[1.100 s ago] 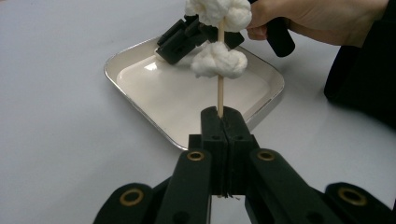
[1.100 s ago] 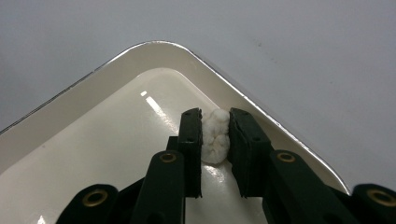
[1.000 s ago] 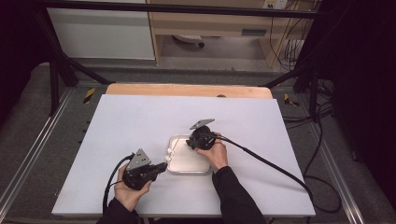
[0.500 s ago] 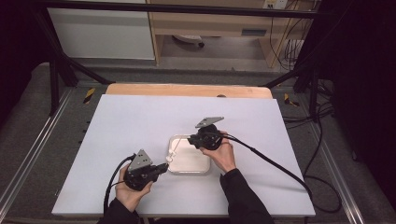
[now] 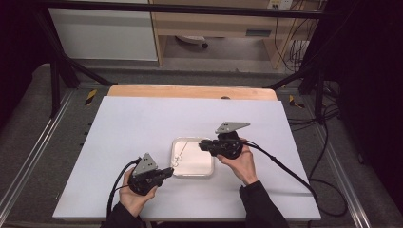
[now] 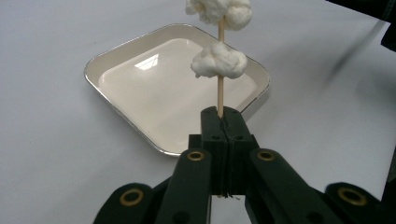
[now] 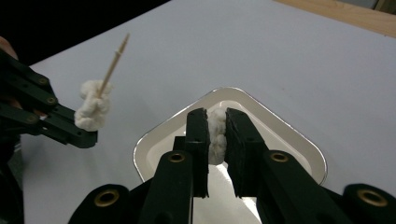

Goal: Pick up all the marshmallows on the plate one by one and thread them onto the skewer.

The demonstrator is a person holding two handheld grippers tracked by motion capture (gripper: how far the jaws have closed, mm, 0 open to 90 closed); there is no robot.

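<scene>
Right tongs (image 7: pixel 215 128) clenched on a white cotton ball (image 7: pixel 216 133), lifted off the tray (image 5: pixel 204 167) and drawn right since a second ago, left tongs (image 6: pixel 224 122) unmoved, pinching a skewer (image 6: pixel 219 91) with cotton pieces (image 6: pixel 218 63) over the tabletop (image 5: pixel 142 123)

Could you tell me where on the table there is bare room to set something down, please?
The white tabletop is bare across its far half, from the tray to the wooden edge, and along both side edges. The near middle is crowded: the left gripper holds a skewer of cotton balls beside the tray, and the right gripper hovers over it.
</scene>
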